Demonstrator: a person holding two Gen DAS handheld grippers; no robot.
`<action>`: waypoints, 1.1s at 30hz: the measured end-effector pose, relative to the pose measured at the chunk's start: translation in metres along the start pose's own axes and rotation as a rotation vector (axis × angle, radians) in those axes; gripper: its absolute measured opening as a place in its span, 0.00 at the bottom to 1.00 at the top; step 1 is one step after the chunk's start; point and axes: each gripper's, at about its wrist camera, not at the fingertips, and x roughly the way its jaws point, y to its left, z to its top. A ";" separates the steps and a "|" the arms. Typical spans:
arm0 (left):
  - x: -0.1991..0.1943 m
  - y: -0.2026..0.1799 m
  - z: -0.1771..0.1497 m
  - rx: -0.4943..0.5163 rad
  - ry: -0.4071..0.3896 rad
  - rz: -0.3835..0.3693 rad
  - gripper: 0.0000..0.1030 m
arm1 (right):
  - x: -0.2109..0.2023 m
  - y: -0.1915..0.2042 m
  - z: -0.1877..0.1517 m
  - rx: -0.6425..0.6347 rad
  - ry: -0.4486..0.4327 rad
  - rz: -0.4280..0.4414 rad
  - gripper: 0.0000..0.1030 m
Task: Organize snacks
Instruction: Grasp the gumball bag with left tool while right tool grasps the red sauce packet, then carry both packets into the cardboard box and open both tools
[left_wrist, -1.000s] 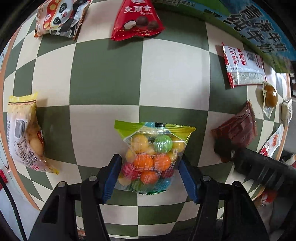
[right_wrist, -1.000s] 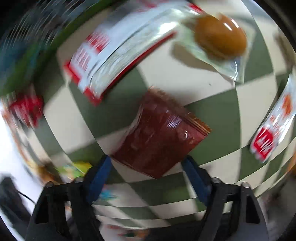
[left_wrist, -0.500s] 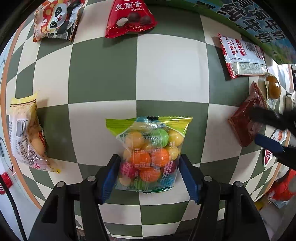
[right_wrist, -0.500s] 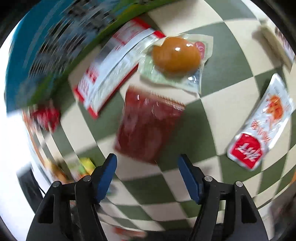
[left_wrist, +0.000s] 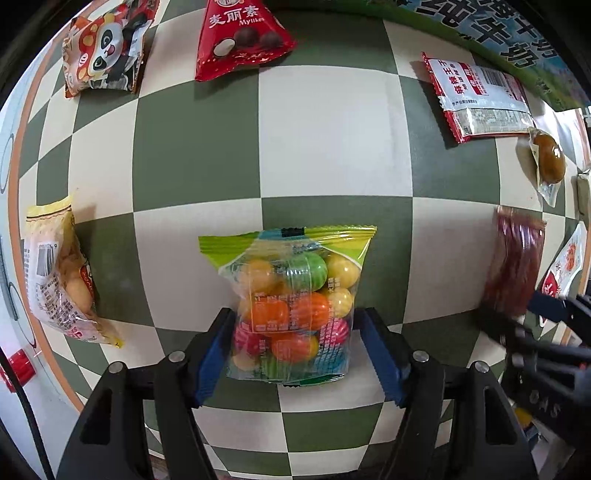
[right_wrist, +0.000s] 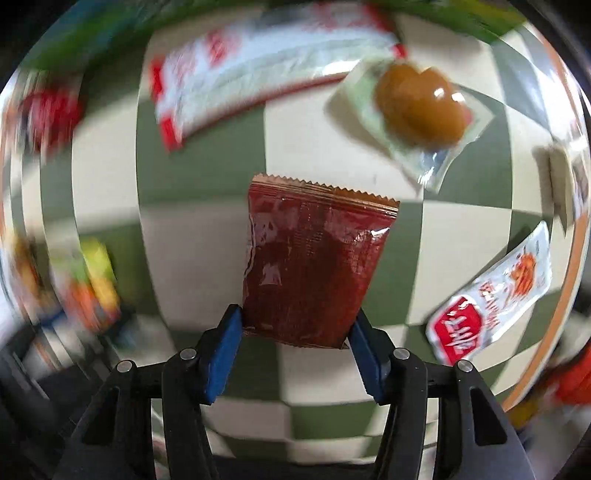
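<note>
1. Snacks are lying scattered across the checked green-and-cream surface (left_wrist: 332, 140) in front of you, each one apart from its neighbours.
2. Your left claw (left_wrist: 295, 354) is straddling the bag of coloured candy balls (left_wrist: 291, 302). Its jaws have just been opening, and a sliver of gap is showing beside each blue pad, so the bag is lying released between them.
3. Your right claw (right_wrist: 295, 347) is clenching the near end of the dark red pouch (right_wrist: 310, 266). Its jaws have just been closing, and both pads are pressing the pouch's edges.
4. Nothing is standing between the claws and their packets. In the left view the right claw (left_wrist: 535, 314) is showing at the far right edge, well apart from the candy bag.
5. Around the candy bag you are seeing one panda packet (left_wrist: 103, 51), one red triangular chocolate packet (left_wrist: 240, 40) and one yellowish bag of pale round snacks (left_wrist: 59, 280).
6. Around the red pouch you are seeing one red-and-white long packet (right_wrist: 258, 70), one clear pack holding a brown egg (right_wrist: 421, 107) and one white sachet with a red label (right_wrist: 495, 295).
7. A printed blue-and-green carton (left_wrist: 498, 37) is running along the far right edge of the surface.
8. That is making eight separate snack packets counted and two claws.
</note>
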 end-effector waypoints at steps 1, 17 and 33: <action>0.000 -0.001 0.000 0.000 -0.003 0.005 0.65 | 0.003 0.002 -0.003 -0.038 0.014 0.006 0.60; -0.016 -0.017 -0.021 -0.065 -0.019 0.036 0.48 | -0.002 -0.019 -0.002 0.062 -0.162 -0.049 0.59; -0.189 -0.054 -0.009 -0.058 -0.266 -0.171 0.47 | -0.107 -0.070 -0.028 -0.005 -0.340 0.267 0.59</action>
